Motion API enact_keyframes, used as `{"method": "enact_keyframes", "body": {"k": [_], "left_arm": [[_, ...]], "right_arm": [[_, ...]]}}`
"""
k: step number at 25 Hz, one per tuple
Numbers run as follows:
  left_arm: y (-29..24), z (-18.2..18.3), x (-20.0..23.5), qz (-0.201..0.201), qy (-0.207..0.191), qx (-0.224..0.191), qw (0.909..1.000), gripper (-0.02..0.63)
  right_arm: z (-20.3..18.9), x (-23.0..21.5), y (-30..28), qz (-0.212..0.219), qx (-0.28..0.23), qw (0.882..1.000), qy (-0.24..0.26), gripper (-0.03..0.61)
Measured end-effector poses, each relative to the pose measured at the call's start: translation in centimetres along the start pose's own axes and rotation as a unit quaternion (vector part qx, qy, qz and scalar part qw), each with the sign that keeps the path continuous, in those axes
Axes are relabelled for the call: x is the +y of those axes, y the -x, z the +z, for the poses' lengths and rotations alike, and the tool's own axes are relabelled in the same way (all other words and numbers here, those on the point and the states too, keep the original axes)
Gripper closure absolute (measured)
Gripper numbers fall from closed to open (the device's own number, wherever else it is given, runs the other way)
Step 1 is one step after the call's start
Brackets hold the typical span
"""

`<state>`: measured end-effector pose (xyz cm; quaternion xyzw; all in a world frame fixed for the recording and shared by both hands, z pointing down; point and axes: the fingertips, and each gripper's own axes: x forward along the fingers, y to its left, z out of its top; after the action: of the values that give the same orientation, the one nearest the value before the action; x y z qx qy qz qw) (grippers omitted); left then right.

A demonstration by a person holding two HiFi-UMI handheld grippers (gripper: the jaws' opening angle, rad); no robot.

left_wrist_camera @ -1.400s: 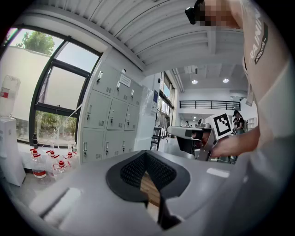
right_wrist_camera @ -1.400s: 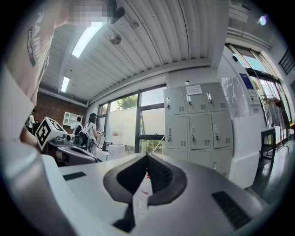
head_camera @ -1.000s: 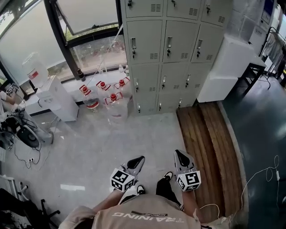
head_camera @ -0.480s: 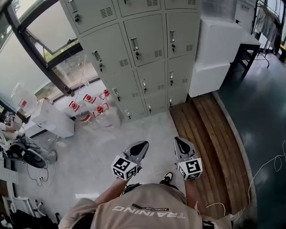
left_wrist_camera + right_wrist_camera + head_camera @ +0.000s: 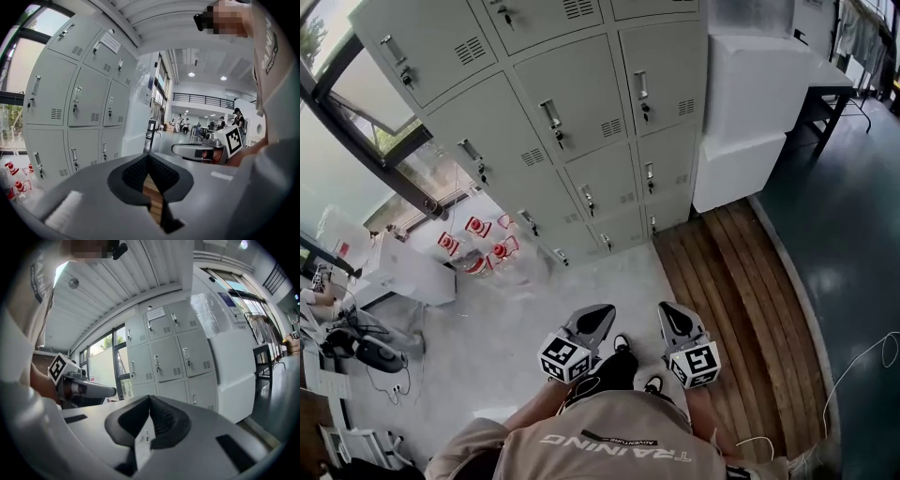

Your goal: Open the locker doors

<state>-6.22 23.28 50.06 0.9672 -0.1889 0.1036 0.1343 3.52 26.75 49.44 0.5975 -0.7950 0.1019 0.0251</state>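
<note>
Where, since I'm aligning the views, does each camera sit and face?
Head view: on the person's head, facing steeply down at lockers and floor; shows left gripper, right gripper, shirt.
Left gripper view: rides that gripper, looks along its shut jaws past the lockers into a hall; right gripper at right.
Right gripper view: rides that gripper, looks along its shut jaws at the lockers; left gripper at left.
Shared: all three see the closed lockers.

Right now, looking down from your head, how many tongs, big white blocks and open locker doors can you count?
Tongs: 2 (left tongs and right tongs, both shut with nothing in them)
White blocks: 2 (upper white block stacked on lower white block)
Locker doors standing open: 0 (all in view are shut)
Total: 4
</note>
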Motion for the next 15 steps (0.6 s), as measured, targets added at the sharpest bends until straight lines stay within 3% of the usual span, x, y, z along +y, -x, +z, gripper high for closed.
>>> {"method": "enact_keyframes", "body": {"k": [6, 12, 15], "left_arm": [[-7.8, 1.8, 5.9, -0.039, -0.009, -0.003, 0.9992, 0.607], [-14.7, 7.6, 12.0, -0.101, -0.047, -0.023, 0.9936, 0.607], [-17.5, 9.6, 15.9, -0.108, -0.061, -0.032, 0.9918, 0.607]], "right_arm": [[1.2, -5.3, -5.4, -0.034, 0.013, 0.999, 0.02, 0.568], [4.7, -10.7, -11.8, -0.088, 0.01, 0.995, 0.035, 0.568], [6.1, -13.1, -15.7, -0.105, -0.002, 0.994, 0.042, 0.568]]}}
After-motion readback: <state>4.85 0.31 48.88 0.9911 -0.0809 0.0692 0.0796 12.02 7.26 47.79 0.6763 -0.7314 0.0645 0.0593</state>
